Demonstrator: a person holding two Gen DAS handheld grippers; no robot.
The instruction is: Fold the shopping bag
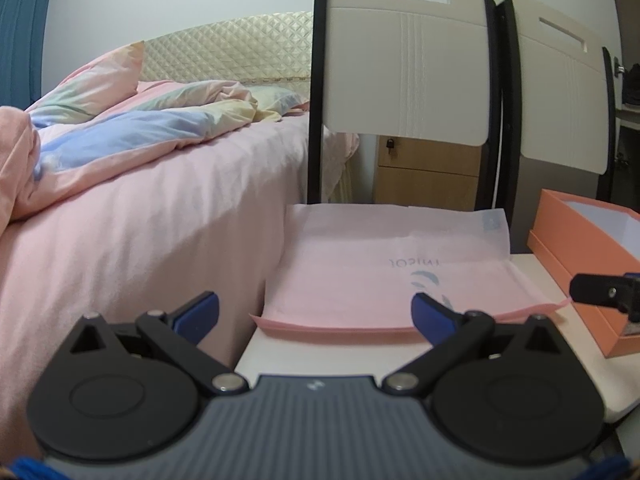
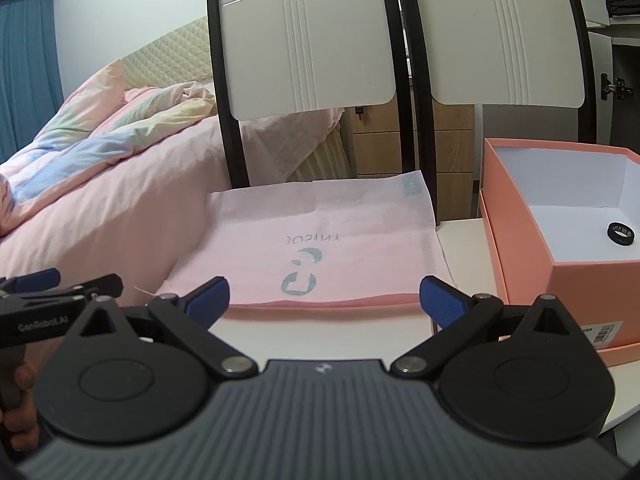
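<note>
A pale pink shopping bag (image 1: 384, 264) (image 2: 320, 248) with a blue printed logo lies flat on a white table (image 1: 328, 356) (image 2: 320, 338), its near edge folded over. My left gripper (image 1: 316, 312) hangs open just short of the bag's near edge, nothing between its blue pads. In the right wrist view my right gripper (image 2: 324, 300) is open too, hovering at the bag's near edge, and the left gripper (image 2: 60, 284) shows at the left with a hand on its handle. The right gripper's tip (image 1: 600, 290) enters the left wrist view from the right.
An orange open box (image 2: 560, 240) (image 1: 580, 248) stands right of the bag, a small black ring (image 2: 621, 234) inside. Two white chair backs (image 1: 404, 56) (image 2: 308, 40) rise behind the table. A pink bed (image 1: 140, 208) (image 2: 100, 208) presses against the table's left side.
</note>
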